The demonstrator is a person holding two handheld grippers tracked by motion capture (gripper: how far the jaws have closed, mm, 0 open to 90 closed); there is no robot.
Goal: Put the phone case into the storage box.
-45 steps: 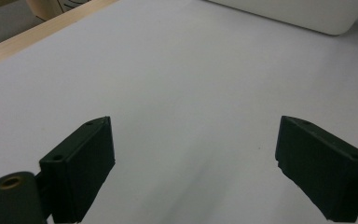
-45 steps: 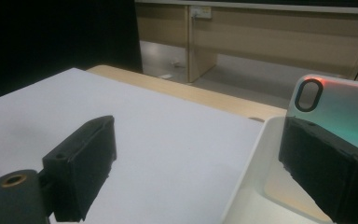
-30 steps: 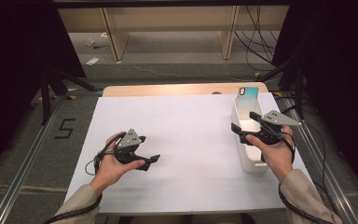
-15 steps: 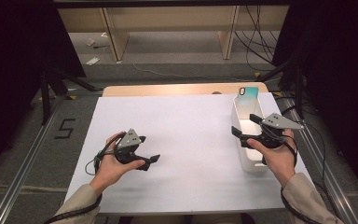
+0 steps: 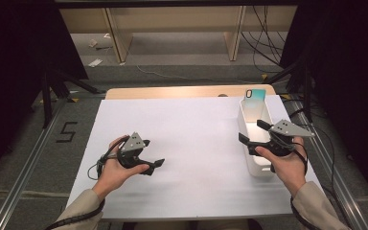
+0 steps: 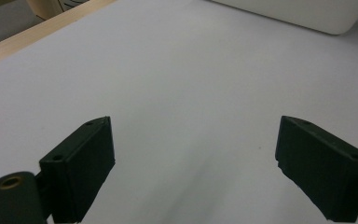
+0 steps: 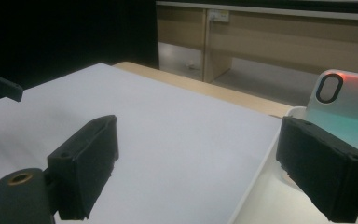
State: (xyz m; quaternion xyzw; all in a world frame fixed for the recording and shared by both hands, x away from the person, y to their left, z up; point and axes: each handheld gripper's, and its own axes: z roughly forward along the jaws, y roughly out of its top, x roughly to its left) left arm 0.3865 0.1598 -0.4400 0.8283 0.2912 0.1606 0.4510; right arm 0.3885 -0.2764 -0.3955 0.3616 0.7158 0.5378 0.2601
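Note:
My left gripper (image 5: 154, 153) rests low over the white table sheet (image 5: 196, 143) at the left. Its jaws stand open with nothing between them, and in the left gripper view (image 6: 193, 126) only bare sheet lies between them. My right gripper (image 5: 251, 130) hovers over the left wall of a long white bin (image 5: 242, 114) at the right, open and empty. A phone case (image 5: 255, 96), white fading to teal with a black camera ring, leans upright at the bin's far end. In the right gripper view (image 7: 200, 123) the phone case (image 7: 349, 98) sits beyond the right jaw.
The wooden table edge (image 5: 172, 92) shows beyond the sheet. Wooden shelving (image 5: 172, 19) and loose cables (image 5: 268, 48) lie on the floor behind it. Metal rails (image 5: 33, 163) run along both sides. The bin's side wall (image 6: 298, 14) is far ahead of the left jaws.
My right gripper has drifted slightly toward the near end of the bin. The left gripper has not moved.

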